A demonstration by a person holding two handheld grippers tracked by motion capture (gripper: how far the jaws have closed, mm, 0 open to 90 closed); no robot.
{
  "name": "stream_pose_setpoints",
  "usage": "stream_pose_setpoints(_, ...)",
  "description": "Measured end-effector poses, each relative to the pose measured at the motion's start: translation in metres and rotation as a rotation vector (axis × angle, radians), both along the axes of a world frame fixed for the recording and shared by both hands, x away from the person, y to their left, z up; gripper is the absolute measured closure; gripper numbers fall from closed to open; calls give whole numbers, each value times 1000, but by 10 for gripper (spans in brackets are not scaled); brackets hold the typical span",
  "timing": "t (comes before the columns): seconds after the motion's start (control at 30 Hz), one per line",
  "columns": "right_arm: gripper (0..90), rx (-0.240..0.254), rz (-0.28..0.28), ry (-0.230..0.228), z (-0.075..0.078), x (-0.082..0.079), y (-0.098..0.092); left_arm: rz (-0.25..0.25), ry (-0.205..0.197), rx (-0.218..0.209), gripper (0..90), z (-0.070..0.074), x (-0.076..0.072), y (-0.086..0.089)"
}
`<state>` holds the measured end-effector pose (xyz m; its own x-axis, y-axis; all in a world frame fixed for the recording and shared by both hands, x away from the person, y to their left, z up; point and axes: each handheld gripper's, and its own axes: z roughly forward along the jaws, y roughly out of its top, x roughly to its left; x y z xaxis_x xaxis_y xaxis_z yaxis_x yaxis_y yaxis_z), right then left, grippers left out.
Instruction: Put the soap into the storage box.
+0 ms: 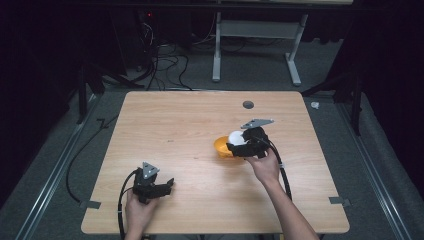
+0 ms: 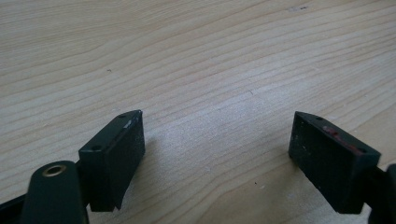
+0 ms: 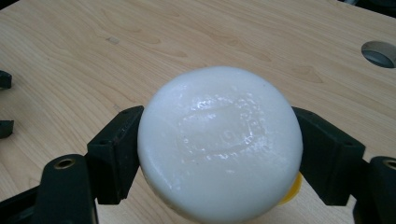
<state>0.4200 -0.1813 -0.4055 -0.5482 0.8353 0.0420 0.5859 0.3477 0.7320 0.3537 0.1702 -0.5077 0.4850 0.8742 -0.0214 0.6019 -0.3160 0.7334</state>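
White round object [image 3: 219,144], smooth and slightly glossy, domed like a thick disc or a rounded lid, sits clamped in the right claw [image 3: 219,154]: in the right gripper view one black jaw presses its side at 9 o'clock and the other at 3 o'clock, with no gap showing at either pad. A faint raised patch marks its top face. Just beneath it, at about 5 o'clock, a sliver of a yellow-orange bowl [image 3: 289,191] peeks out.

In the high view the white round object [image 1: 236,138] lies right over the yellow-orange bowl [image 1: 222,148], right of the desk's middle; I cannot tell whether it touches the bowl or hangs just above it. The right claw [image 1: 242,145] comes at it from 4 o'clock, with the person's right hand [image 1: 264,167] behind it and a black cable [image 1: 284,172] trailing back toward 5 o'clock. A grey three-cornered plate [image 1: 257,123] rides on top of this gripper.

The desk [image 1: 175,130] is light wood with a plain grain. A round dark hole [image 1: 248,104] sits in it at 12 o'clock from the bowl, near the far edge.

Well apart, at about 7 o'clock from the bowl and near the desk's close edge, the left claw [image 1: 169,185] is low over the bare wood in the person's left hand [image 1: 140,210]. In the left gripper view its jaws stand wide apart with nothing but desk [image 2: 196,70] between them.
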Motion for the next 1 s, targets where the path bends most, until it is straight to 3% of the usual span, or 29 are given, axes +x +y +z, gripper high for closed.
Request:
stream_pose_setpoints(0.23, 239, -12, 9, 11, -5, 9, 8, 0, 0, 0, 188, 0, 0, 0)
stream_pose_setpoints(1.0, 238, -50, -37, 68, -26, 27, 19, -1, 0, 0, 187, 0, 0, 0)
